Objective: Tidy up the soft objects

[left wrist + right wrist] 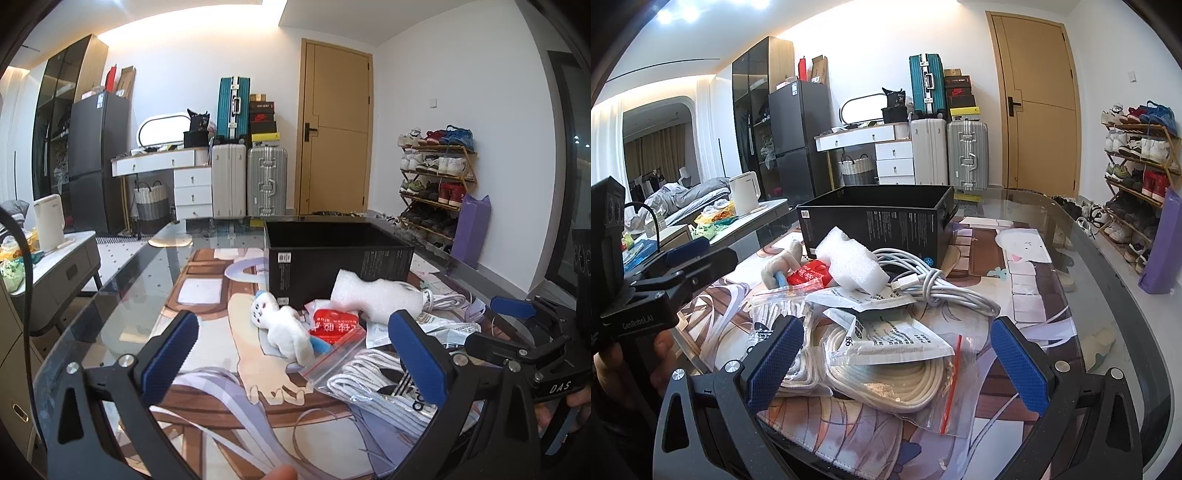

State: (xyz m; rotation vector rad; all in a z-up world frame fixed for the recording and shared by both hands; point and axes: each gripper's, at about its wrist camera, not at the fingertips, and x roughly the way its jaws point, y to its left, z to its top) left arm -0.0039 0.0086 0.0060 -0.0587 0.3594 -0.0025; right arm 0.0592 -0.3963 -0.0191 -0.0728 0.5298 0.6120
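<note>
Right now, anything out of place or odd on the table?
Nothing spilled or damaged. The soft items lie heaped beside the black box, none visibly in it: foam block atop the white cable, plush toy on its side.

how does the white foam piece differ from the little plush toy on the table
The foam piece is a plain white, rough-textured block; the plush toy is furry off-white with a dotted face and blue trim. The foam piece lies against the black box with one end on the white cable bundle; the plush toy lies on the mat, beside the red packet. Both are soft, pale and ungripped.
</note>
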